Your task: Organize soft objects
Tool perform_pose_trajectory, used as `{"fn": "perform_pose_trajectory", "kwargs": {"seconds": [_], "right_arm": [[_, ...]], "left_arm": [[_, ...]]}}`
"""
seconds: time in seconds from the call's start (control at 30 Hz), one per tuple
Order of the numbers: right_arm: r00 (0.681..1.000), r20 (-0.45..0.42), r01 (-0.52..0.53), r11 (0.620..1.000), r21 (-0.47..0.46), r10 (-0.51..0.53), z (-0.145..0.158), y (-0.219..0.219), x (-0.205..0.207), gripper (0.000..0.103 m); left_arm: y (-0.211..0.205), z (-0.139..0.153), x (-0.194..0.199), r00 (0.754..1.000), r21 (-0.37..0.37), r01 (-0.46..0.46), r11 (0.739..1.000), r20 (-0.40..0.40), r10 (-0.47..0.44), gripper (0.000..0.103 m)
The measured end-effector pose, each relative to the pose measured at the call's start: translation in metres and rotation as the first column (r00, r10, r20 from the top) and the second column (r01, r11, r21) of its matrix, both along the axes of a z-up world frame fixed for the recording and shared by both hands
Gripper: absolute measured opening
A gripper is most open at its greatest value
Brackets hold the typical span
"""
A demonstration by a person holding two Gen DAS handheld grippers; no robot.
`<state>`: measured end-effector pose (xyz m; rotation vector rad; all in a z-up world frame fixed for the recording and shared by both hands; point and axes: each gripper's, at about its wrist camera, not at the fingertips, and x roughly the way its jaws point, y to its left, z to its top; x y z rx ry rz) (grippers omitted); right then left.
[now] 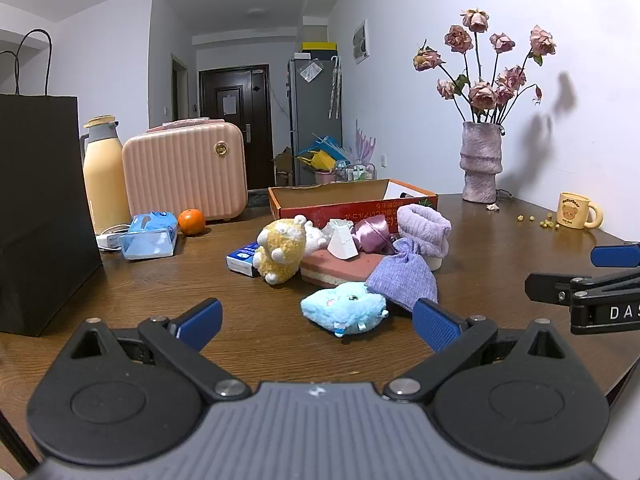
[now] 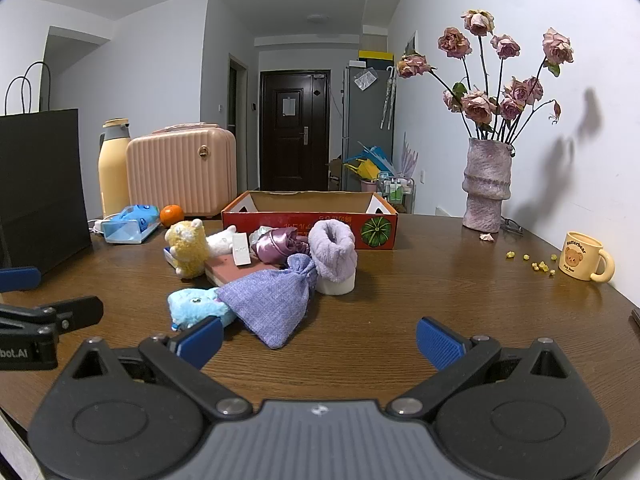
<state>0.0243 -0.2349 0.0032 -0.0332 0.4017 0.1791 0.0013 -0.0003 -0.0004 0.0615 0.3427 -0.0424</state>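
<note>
Grippers, both mine, left gripper (image 1: 316,322) and right gripper (image 2: 318,338), gape empty; only my left view shows the blue plush (image 1: 344,307) whole, lower centre.

Black tongs (image 1: 318,324), seemingly ribbed blue pads (image 1: 434,324)

bare table (image 2: 420,280) lies right of the toy pile (image 2: 280,272); black bag (image 1: 40,208) blocks the left.

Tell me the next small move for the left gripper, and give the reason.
Probably ease the left gripper forward and down over the blue plush toy. Its fingers stand wide open with nothing between them, and the toy lies nearest, just ahead on the table, clear of the pile. The open cardboard box behind looks like the likely destination.
</note>
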Motion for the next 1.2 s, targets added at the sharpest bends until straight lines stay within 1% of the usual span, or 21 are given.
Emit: {"fn": "perform_pose_trajectory", "kwargs": {"seconds": [1.2], "right_arm": [[1.0, -0.001, -0.001, 1.0, -0.005, 0.001, -0.0015, 0.0046, 0.0045, 0.103]], "left_arm": [[0.0015, -0.0002, 0.0025, 1.0, -0.002, -0.001, 1.0, 0.003, 0.001, 0.103]]}}
